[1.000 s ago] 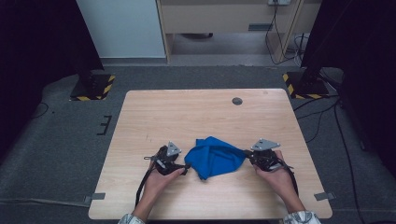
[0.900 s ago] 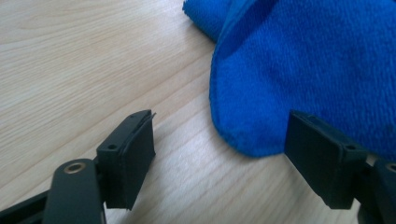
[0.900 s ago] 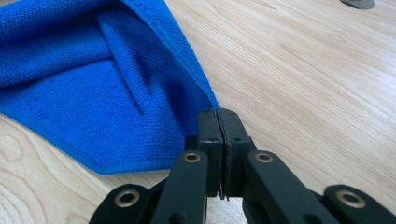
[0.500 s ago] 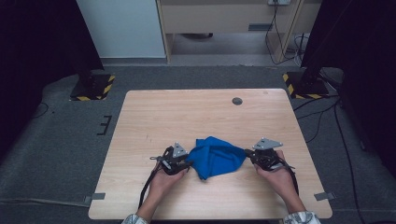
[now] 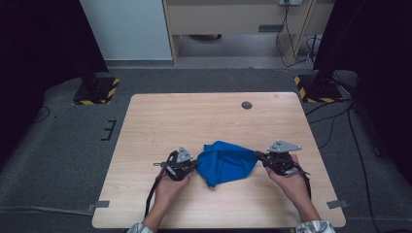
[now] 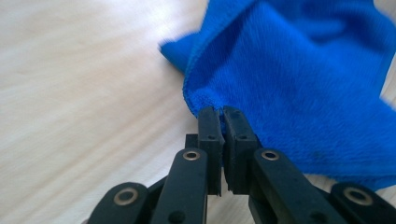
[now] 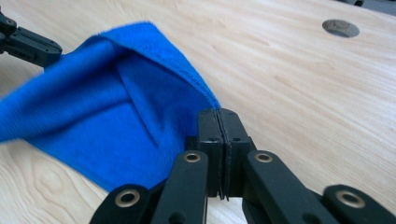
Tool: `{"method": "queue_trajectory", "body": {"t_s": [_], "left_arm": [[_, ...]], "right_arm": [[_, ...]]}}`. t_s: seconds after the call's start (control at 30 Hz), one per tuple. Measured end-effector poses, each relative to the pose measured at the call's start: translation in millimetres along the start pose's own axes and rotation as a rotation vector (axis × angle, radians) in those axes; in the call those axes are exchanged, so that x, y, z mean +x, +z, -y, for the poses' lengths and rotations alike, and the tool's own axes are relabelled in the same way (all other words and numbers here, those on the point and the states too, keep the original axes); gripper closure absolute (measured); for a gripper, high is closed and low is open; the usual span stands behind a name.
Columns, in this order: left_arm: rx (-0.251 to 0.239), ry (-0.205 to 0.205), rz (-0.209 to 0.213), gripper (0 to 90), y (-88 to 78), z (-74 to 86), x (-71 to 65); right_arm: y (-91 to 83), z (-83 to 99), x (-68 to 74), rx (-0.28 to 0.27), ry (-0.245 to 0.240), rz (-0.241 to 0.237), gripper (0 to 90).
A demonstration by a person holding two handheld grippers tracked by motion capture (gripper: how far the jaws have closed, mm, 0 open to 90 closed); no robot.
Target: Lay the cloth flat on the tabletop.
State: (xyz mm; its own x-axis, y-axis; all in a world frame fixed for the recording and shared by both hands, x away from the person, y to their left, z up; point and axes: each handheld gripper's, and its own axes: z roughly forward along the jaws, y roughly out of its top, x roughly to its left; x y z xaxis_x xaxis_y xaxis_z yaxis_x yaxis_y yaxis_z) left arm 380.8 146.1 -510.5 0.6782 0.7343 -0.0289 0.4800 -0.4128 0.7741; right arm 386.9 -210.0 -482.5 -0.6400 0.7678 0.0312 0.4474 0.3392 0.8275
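The left gripper (image 6: 219, 114) has just closed its jaws, and they now pinch the hemmed left edge of the blue cloth (image 6: 299, 88). The right gripper (image 7: 218, 114) has its jaws pressed together on the cloth's right corner. Between the two grippers the cloth (image 5: 226, 162) is bunched and folded, lying on the near half of the wooden table (image 5: 204, 116), roughly midway between its left and right edges. A hand holds each gripper, both coming in from the near edge. On the far side of the table, right of centre, sits a small round grey cap (image 5: 247, 105), well apart from the cloth.
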Motion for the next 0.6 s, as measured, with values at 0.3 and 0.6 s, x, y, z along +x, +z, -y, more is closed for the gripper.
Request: {"method": "queue_trajectory", "body": {"t_s": [0.3,0.6], "left_arm": [[-0.088,-0.047,0.003,86.5,-21.7,-12.9,13.1],[-0.119,-0.019,-0.015,86.6,-33.9,-47.4,18.3]], "right_arm": [[2.1,-16.8,3.5,-0.042,0.022,-0.032,89.0],[-10.3,-34.0,-8.7,-0.072,0.042,-0.020,89.1]]}}
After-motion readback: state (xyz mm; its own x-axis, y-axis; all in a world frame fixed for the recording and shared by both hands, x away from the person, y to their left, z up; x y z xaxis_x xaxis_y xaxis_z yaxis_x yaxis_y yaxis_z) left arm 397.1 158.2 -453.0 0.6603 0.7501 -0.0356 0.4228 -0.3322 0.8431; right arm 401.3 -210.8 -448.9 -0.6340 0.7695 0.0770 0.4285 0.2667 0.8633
